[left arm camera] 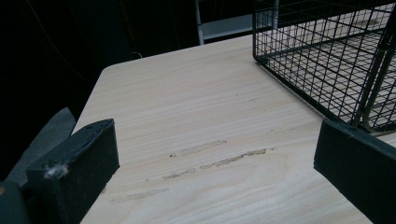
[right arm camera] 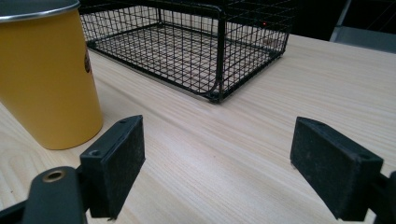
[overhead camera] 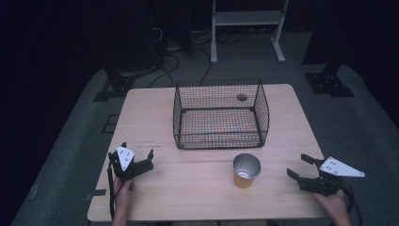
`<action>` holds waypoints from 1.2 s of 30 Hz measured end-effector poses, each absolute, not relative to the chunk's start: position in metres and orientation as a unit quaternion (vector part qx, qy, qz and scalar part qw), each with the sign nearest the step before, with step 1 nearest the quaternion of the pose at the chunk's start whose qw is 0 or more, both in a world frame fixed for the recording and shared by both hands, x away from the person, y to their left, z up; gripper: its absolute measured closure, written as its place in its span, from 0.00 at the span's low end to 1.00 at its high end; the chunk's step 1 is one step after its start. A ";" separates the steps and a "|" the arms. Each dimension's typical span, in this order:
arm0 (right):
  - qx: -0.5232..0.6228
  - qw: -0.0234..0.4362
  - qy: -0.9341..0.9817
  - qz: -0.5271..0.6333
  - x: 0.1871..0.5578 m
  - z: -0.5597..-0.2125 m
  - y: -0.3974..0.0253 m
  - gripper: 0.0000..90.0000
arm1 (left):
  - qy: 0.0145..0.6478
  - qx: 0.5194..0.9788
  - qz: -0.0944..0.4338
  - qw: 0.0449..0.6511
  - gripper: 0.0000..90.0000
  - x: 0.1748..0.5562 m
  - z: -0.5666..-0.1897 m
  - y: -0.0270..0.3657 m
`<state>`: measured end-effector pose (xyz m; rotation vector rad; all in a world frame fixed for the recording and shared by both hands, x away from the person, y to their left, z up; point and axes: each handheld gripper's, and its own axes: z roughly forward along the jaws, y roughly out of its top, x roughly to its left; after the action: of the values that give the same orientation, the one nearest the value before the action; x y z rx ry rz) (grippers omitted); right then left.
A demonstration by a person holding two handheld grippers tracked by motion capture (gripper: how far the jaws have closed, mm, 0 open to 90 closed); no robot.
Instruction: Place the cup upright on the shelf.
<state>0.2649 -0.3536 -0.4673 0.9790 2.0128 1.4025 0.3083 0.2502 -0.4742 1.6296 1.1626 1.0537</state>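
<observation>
A: Status from where I stand. Table [overhead camera: 150, 117] is light wood, centre of the high view. Wire basket [overhead camera: 221, 114] sits upper middle of it, black mesh, nothing visible inside.

B: Cup?

A: Yellow cup [overhead camera: 246, 170], upright, metal rim, open top. Lower middle of the high view, just below the basket's near right corner, apart from it.

B: Left gripper?

A: Left gripper [overhead camera: 136, 158] is at lower left of the high view, near the table's left edge, held by the left hand [overhead camera: 123, 190]. Jaws spread wide, nothing between them. Well apart from the cup.

B: Its own camera agrees?

A: Yes. In the left gripper view the gripper [left arm camera: 215, 158] frames bare wood with some faint scuff marks [left arm camera: 219, 156]. Basket corner [left arm camera: 327, 56] is in the upper right of that frame, close to the right jaw; can't tell if it touches.

B: Right side?

A: Right gripper [overhead camera: 301, 166] is at lower right of the high view, by the table's right edge, grey plate on top, right hand [overhead camera: 335, 205] behind it. Released too, jaws wide, pointing toward the cup.

B: Contact with the cup?

A: None. In the right gripper view the gripper [right arm camera: 217, 149] has only wood between the jaws. Cup [right arm camera: 46, 79] is at the left of the frame, just beyond the left jaw. Basket [right arm camera: 196, 46] sits across the top.
</observation>
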 end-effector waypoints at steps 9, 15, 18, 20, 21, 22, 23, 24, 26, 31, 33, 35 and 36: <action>0.352 0.242 0.741 0.518 0.264 -0.464 -0.347 0.17 | 0.463 0.653 0.421 0.426 0.00 0.308 -0.474 0.250; 0.342 0.237 0.743 0.524 0.264 -0.458 -0.342 0.16 | 0.462 0.654 0.420 0.427 0.00 0.307 -0.474 0.250; 0.338 0.230 0.746 0.525 0.263 -0.457 -0.339 0.15 | 0.462 0.654 0.420 0.428 0.00 0.307 -0.474 0.250; 0.335 0.227 0.748 0.526 0.262 -0.456 -0.337 0.15 | 0.463 0.653 0.420 0.428 0.00 0.307 -0.474 0.250; 0.335 0.227 0.748 0.526 0.262 -0.456 -0.337 0.15 | 0.463 0.653 0.419 0.428 0.00 0.307 -0.474 0.250; 0.333 0.226 0.747 0.528 0.261 -0.456 -0.336 0.15 | 0.463 0.653 0.419 0.428 0.00 0.307 -0.474 0.250; 0.330 0.223 0.748 0.531 0.259 -0.455 -0.335 0.15 | 0.463 0.653 0.420 0.428 0.00 0.307 -0.474 0.250; 0.328 0.223 0.749 0.531 0.259 -0.455 -0.334 0.15 | 0.462 0.653 0.420 0.428 0.00 0.307 -0.474 0.250; 0.323 0.218 0.754 0.529 0.257 -0.455 -0.331 0.14 | 0.462 0.654 0.420 0.428 0.00 0.307 -0.474 0.250; 0.320 0.212 0.759 0.526 0.255 -0.456 -0.325 0.13 | 0.462 0.654 0.420 0.428 0.00 0.307 -0.474 0.250; 0.319 0.212 0.759 0.526 0.254 -0.456 -0.323 0.12 | 0.462 0.654 0.420 0.428 0.00 0.307 -0.474 0.250; 0.317 0.211 0.760 0.526 0.253 -0.456 -0.323 0.12 | 0.462 0.654 0.420 0.428 0.00 0.307 -0.474 0.250; 0.317 0.211 0.761 0.526 0.252 -0.456 -0.322 0.12 | 0.462 0.654 0.420 0.428 0.00 0.307 -0.474 0.250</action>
<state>0.2519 -0.3218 -0.4558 0.8804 2.1151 1.4609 0.3069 0.2501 -0.4743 1.6331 1.1529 1.0490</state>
